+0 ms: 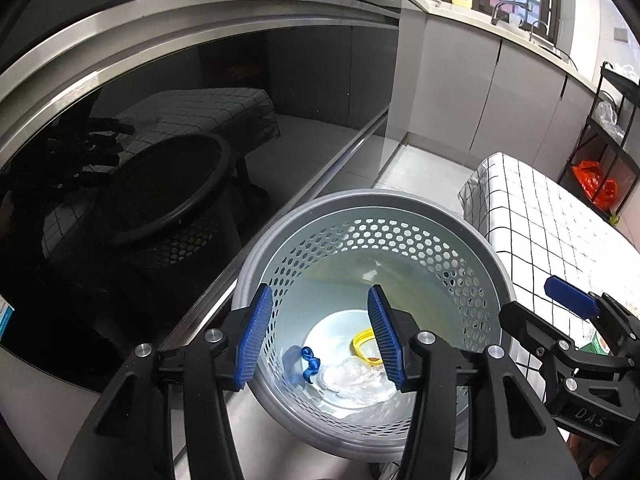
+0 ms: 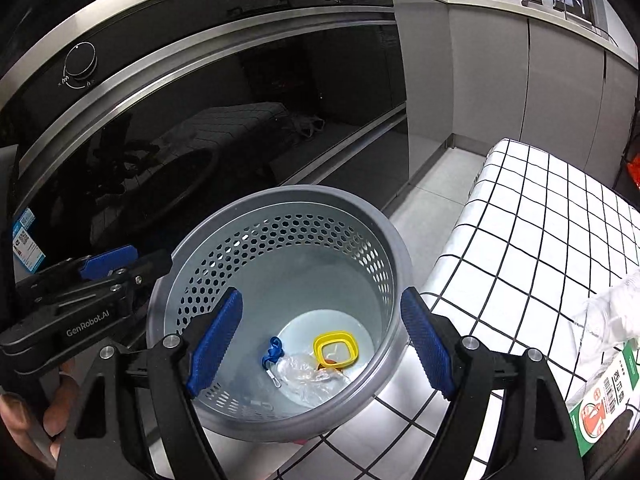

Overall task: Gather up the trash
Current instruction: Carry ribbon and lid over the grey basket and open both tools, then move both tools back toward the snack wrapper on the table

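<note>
A grey perforated waste bin [image 1: 496, 264] [image 2: 384, 240] stands on the floor between the oven and a table. Inside it lie a yellow square ring [image 2: 335, 348] [image 1: 362, 345], a blue curled strip [image 2: 273, 350] [image 1: 310, 364] and crumpled clear plastic [image 2: 308, 376] [image 1: 352, 382]. My left gripper [image 1: 320, 340] hangs open and empty above the bin's mouth; it also shows in the right wrist view [image 2: 132, 262]. My right gripper [image 2: 320, 344] is open and empty above the bin too; it also shows in the left wrist view [image 1: 536, 300].
A black glass oven door [image 2: 180, 152] with a steel frame stands close behind the bin. A table with a black-and-white checked cloth [image 2: 540, 240] is to the right, with a green-and-white carton [image 2: 604, 400] and clear plastic [image 2: 612, 312] on it. Grey cabinets [image 2: 560, 80] stand beyond.
</note>
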The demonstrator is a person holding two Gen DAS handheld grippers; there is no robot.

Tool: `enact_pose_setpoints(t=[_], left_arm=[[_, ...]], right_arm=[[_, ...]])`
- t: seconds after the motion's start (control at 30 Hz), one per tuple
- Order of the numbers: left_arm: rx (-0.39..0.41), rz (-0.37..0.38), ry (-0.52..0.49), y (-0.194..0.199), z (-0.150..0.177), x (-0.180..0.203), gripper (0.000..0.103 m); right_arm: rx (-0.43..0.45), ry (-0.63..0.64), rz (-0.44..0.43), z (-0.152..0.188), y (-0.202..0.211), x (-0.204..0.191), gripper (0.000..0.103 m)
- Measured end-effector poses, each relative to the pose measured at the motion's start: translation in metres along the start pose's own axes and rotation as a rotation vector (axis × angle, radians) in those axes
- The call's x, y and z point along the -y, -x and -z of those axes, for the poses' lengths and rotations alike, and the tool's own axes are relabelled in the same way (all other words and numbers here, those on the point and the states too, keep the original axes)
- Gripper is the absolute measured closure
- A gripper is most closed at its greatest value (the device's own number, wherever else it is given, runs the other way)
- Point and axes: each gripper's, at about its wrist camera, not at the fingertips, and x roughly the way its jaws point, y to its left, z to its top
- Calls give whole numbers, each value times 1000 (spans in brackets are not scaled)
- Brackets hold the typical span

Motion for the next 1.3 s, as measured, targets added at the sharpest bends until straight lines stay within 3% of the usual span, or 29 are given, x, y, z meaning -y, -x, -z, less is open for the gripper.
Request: enact_pose_setpoints(t=[0.13,0.2,0.37,0.83,1.07,1.3], left_arm=[[6,3,1,2,-1,0,51],[22,4,3,6,0,0,40],[58,8,-10,13,0,5,40],[159,65,-60,54,14,35,21],[192,126,-106,81,33,64,17],[159,210,-150,95,62,99,17]], right_arm=[[5,-1,10,4,7,-1,25],[8,3,22,9,12,-1,25],[21,-3,42,24,31,0,25],[39,-124,121,94,91,26,25],[54,-157,229,130,143,57,25],[59,-232,358,159,201,105,25]])
